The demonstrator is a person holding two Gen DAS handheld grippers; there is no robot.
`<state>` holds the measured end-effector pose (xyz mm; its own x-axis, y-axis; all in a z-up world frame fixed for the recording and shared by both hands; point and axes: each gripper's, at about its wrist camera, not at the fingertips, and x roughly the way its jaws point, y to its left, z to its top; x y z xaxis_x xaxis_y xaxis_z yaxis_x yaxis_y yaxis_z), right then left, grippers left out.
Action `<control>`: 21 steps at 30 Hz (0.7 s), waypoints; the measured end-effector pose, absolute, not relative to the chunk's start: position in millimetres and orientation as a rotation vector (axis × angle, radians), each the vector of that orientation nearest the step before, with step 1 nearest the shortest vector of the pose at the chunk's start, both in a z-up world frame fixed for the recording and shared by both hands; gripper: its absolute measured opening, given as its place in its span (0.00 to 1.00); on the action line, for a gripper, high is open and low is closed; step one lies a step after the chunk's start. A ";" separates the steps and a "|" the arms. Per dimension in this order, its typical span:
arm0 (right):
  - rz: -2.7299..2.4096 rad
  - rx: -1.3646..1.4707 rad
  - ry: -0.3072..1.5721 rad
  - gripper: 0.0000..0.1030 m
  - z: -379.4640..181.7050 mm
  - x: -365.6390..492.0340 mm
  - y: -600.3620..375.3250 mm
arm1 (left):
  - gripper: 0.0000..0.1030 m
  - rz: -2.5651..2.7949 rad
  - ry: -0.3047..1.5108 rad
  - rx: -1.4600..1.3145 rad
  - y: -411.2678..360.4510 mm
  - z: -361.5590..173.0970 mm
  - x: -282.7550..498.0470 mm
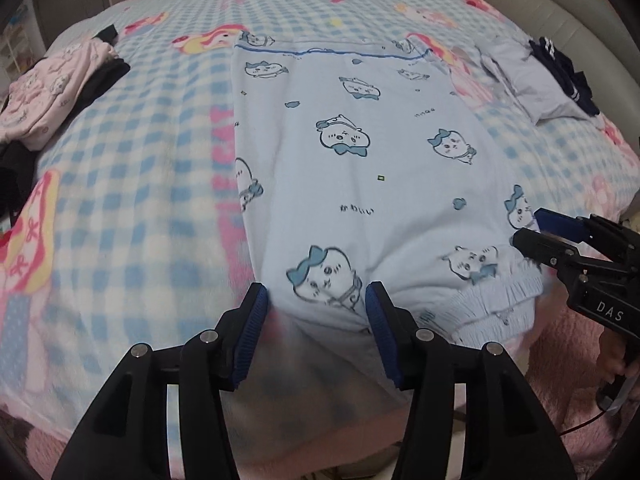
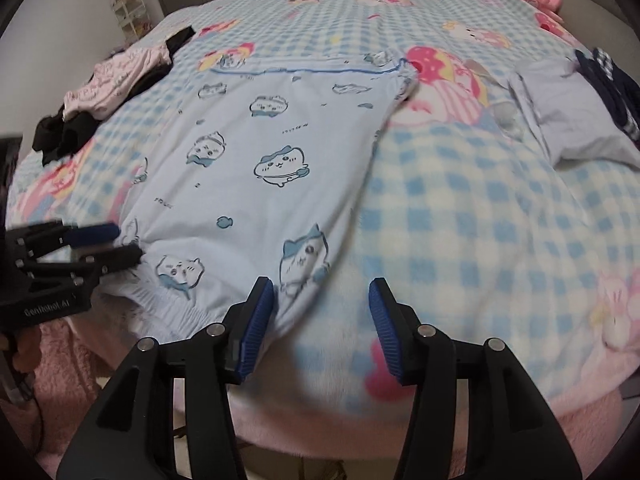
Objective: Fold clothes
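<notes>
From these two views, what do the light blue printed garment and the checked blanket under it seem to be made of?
Light blue garment: likely thin cotton jersey; matte, soft creases, gathered elastic band. Checked blanket: probably plush fleece; its surface looks fuzzy, though blur leaves that open.

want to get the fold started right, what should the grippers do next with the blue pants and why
Probably shut both grippers on the waistband. The blue pants lie flat on the bed with the elastic end nearest. The left gripper is open around that edge, and the right gripper is open at its other corner, so neither holds cloth yet.
</notes>
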<state>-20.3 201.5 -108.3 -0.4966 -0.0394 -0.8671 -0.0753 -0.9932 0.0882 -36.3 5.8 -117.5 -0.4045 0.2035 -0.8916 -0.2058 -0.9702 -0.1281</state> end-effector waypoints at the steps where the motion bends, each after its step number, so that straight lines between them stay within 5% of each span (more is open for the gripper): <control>1: 2.705 -1.550 0.189 0.50 -104.5 -19.0 200.1 | 0.52 2.437 -0.043 -1.533 4.7 -115.1 -33.8; 5: 2.776 -1.515 0.185 0.50 -96.3 -19.0 183.9 | 0.52 2.425 -0.137 -1.486 12.0 -110.3 -29.8; 12: 2.737 -1.595 0.092 0.50 -115.3 -10.6 176.8 | 0.56 2.420 -0.007 -1.583 17.6 -124.8 -30.8; 21: 2.768 -1.508 0.326 0.54 -107.1 2.9 202.2 | 0.55 2.414 -0.196 -1.570 -9.5 -120.5 -21.4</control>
<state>2.9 202.2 -107.1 -0.5467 -0.1220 -0.8284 -0.0740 -0.9784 0.1929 -21.4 -9.5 -120.5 -0.3856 0.2840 -0.8779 -0.1387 -0.9585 -0.2491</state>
